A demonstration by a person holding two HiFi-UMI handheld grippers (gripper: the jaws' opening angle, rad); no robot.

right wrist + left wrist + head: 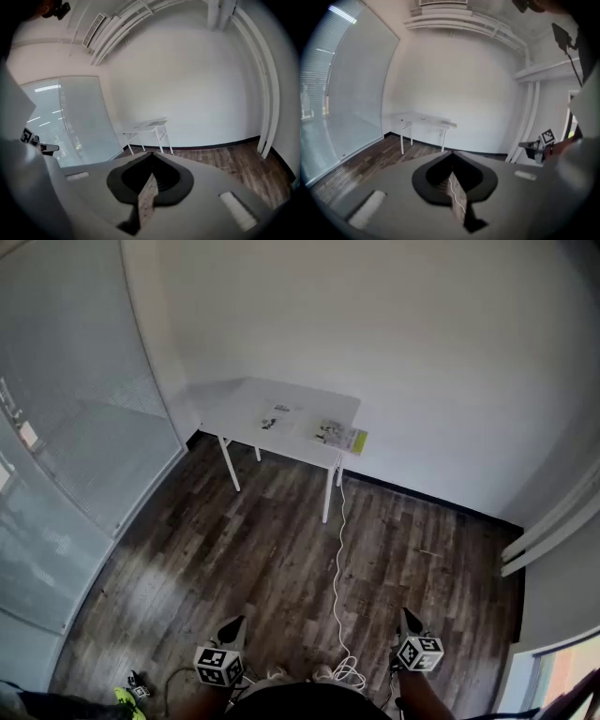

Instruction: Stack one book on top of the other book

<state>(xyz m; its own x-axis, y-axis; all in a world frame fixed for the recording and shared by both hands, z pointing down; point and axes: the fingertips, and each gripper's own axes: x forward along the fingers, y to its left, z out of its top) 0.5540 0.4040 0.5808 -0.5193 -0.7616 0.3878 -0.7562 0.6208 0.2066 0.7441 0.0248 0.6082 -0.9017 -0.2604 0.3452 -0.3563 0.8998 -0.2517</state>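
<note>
Two books lie side by side on a small white table (234,409) against the far wall: a white one with dark print (277,414) and one with a yellow-green edge (341,436). Both grippers are far from the table, at the bottom of the head view. My left gripper (234,624) and my right gripper (408,617) are both shut, with nothing between the jaws. In the left gripper view the jaws (451,153) meet at a point and the table (424,119) stands far off. The right gripper view shows the same closed tips (151,153) and the table (145,125).
Dark wood floor lies between me and the table. A white cable (336,568) runs across it from the table to my feet. A frosted glass partition (75,427) lines the left side. White pipes (548,531) run along the right wall.
</note>
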